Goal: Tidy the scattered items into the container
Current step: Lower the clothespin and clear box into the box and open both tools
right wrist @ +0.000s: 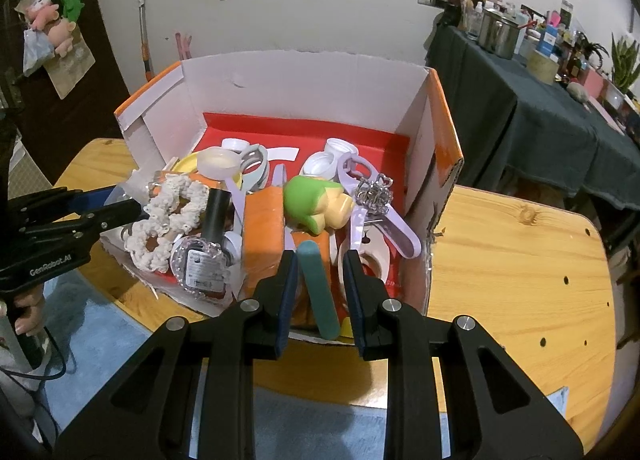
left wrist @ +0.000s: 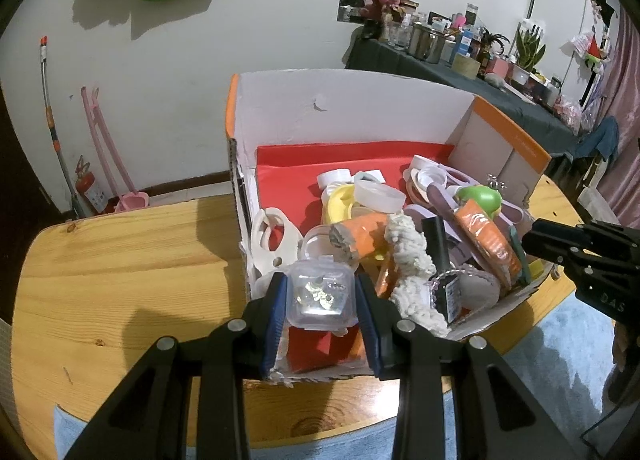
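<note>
Here, clear case (left wrist: 322,294) sits clamped between left claw (left wrist: 321,300) fingers.

A wooden table (left wrist: 120,260) carries the cardboard box (left wrist: 360,107).

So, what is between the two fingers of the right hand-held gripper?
In the right wrist view, a teal nail file stands between the fingers of the right hand-held gripper, with a gap on each side, over the cardboard box.
</note>
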Demonstrator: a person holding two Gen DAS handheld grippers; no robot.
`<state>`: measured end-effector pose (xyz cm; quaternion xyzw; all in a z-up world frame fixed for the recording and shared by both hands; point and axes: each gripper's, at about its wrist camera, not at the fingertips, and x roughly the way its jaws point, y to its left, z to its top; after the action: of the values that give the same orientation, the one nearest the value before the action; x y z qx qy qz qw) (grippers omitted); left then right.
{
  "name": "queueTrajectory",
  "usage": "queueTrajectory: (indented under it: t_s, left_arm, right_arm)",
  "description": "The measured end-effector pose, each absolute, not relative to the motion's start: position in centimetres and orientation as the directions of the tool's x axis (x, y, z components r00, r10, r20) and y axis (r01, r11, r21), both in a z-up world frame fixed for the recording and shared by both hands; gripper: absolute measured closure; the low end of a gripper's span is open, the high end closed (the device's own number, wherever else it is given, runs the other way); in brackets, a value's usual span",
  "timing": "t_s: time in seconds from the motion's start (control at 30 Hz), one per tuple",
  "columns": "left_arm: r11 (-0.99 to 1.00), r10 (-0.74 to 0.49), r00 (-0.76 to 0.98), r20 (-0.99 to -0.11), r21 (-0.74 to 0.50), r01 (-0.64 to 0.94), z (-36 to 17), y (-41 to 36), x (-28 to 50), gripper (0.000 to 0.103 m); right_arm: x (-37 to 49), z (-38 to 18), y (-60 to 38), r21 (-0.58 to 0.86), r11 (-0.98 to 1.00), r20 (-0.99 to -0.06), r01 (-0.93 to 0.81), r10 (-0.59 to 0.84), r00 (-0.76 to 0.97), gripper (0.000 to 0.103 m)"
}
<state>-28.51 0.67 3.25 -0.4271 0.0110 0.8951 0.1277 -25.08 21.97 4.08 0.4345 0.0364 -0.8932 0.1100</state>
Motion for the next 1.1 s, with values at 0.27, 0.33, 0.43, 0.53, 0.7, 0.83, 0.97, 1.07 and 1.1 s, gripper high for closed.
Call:
queueTrajectory:
  t_s: [0.27,0.33,0.43,0.53,0.7,0.83,0.97,1.07,1.1]
  left_arm:
    - [-0.967,0.213,-0.604,-0.768,-0.078,-0.241,3.20,0.89,-28.45,0.067]
    - [-0.967,0.211,-0.605,-0.768,-0.075,-0.242,3.20,0.96,-28.43,0.067]
    - [-0.967,0.210,-0.605,-0.768,-0.074,-0.243,3.20,0.98,-28.43,0.067]
    - [-0.967,0.210,-0.604,-0.768,-0.074,-0.242,3.20,1.01,-28.39,0.067]
    - [-0.968,0.208,-0.605,-0.768,-0.072,-0.242,3.21,1.02,-28.36,0.067]
    - [-0.968,0.208,-0.604,-0.769,-0.072,-0.241,3.19,1.05,-28.34,0.066]
    - [-0.968,0.205,-0.603,-0.771,-0.070,-0.240,3.09,0.98,-28.28,0.065]
    - [-0.969,0.202,-0.602,-0.773,-0.070,-0.236,3.01,0.88,-28.32,0.064]
    - [-0.969,0.202,-0.601,-0.773,-0.070,-0.235,3.00,0.88,-28.32,0.063]
  right_arm:
    - [-24.67,4.32,21.74,0.029,-0.975,-0.781,0.222,-0.161,-0.604,0.080]
    - [-24.56,4.32,21.69,0.029,-0.974,-0.780,0.224,-0.162,-0.604,0.080]
    - [-24.59,4.34,21.78,0.033,-0.974,-0.779,0.224,-0.165,-0.605,0.080]
    - [-24.57,4.34,21.77,0.033,-0.974,-0.781,0.224,-0.165,-0.603,0.080]
    - [-24.62,4.24,21.87,0.039,-0.974,-0.785,0.223,-0.168,-0.596,0.080]
    - [-24.66,4.14,21.90,0.043,-0.975,-0.787,0.218,-0.167,-0.594,0.080]
    - [-24.69,4.06,22.02,0.045,-0.975,-0.789,0.217,-0.168,-0.591,0.080]
    - [-24.75,3.93,21.99,0.047,-0.975,-0.793,0.216,-0.168,-0.586,0.080]
    - [-24.78,3.94,22.07,0.047,-0.975,-0.793,0.215,-0.168,-0.586,0.080]
